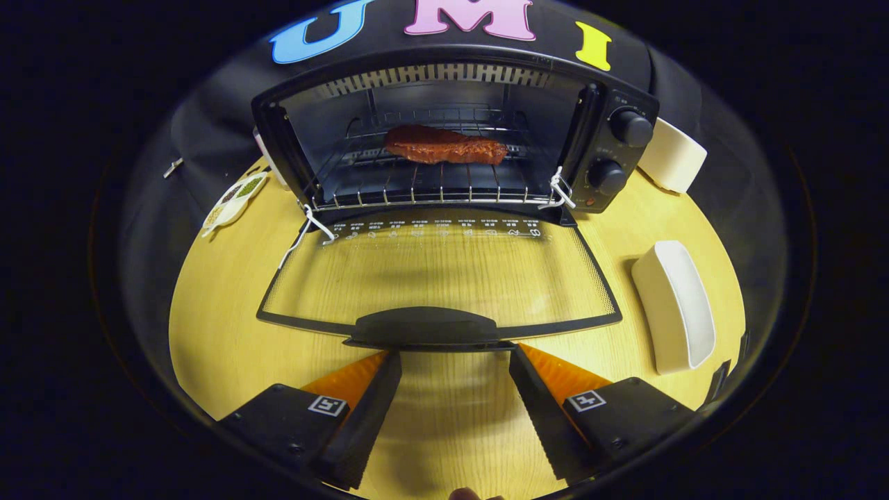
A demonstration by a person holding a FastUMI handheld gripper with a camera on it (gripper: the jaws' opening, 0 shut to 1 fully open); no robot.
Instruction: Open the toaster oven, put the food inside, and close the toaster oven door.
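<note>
Gripper (455, 354) fingers spread wide at the bottom of the frame, holding nothing, tips just short of the door handle (424, 326). Table (222, 326) fills the lower half. Oven (451, 139) sits at upper center, mouth facing the fingers, its glass door (437, 271) folded flat toward them. Steak (444, 146) lies on the rack (424, 184) inside, long axis left to right. White dish (675, 305) lies at right, another (672, 163) behind the knobs (628, 128); a small tray (233, 198) of greenish and brown bits sits at left.
</note>
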